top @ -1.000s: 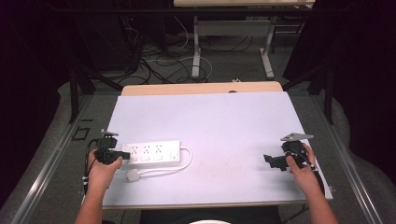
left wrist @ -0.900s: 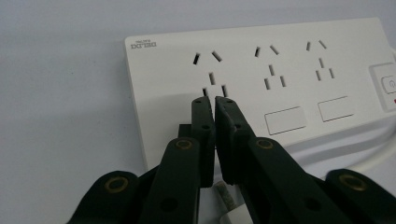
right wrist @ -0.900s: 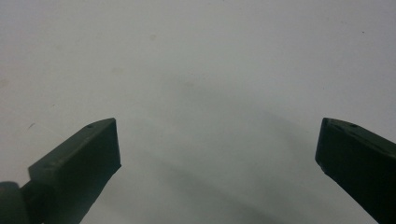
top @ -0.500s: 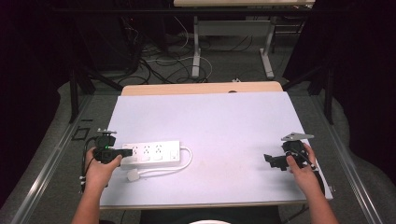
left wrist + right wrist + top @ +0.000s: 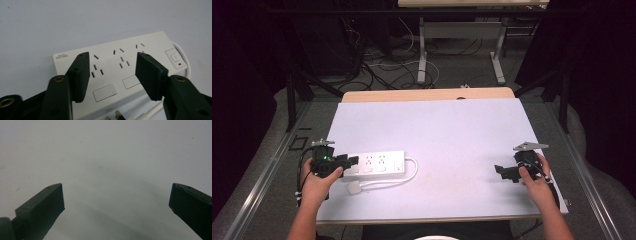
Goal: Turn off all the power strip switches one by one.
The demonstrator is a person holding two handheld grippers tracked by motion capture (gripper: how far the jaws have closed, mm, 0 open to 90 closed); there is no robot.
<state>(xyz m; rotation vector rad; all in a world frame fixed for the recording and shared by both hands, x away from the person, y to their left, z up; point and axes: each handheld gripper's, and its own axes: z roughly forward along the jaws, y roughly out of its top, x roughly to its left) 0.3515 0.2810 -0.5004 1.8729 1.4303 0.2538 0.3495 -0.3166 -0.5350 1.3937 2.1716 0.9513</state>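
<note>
A white power strip [image 5: 379,164] lies on the left of the table, its white cord [image 5: 412,172] looping round its right end to a white plug [image 5: 355,188] in front of it. My left gripper [image 5: 349,161] hovers at the strip's left end, open. Its two black jaws stand apart above the power strip [image 5: 117,65], whose sockets, rocker switch [image 5: 175,58] and plug pins [image 5: 113,116] show between and around them. My right gripper [image 5: 501,171] is at the table's right side, open wide over bare tabletop, with nothing between the jaws of this gripper [image 5: 116,197].
The pale lilac tabletop [image 5: 447,135] has a wooden strip [image 5: 427,95] along its far edge. Beyond it stand table legs and loose cables [image 5: 377,65] on the floor. A metal rail [image 5: 262,175] runs along the left.
My left gripper has shifted slightly right, onto the left end of the power strip. The right gripper has stayed in place.
</note>
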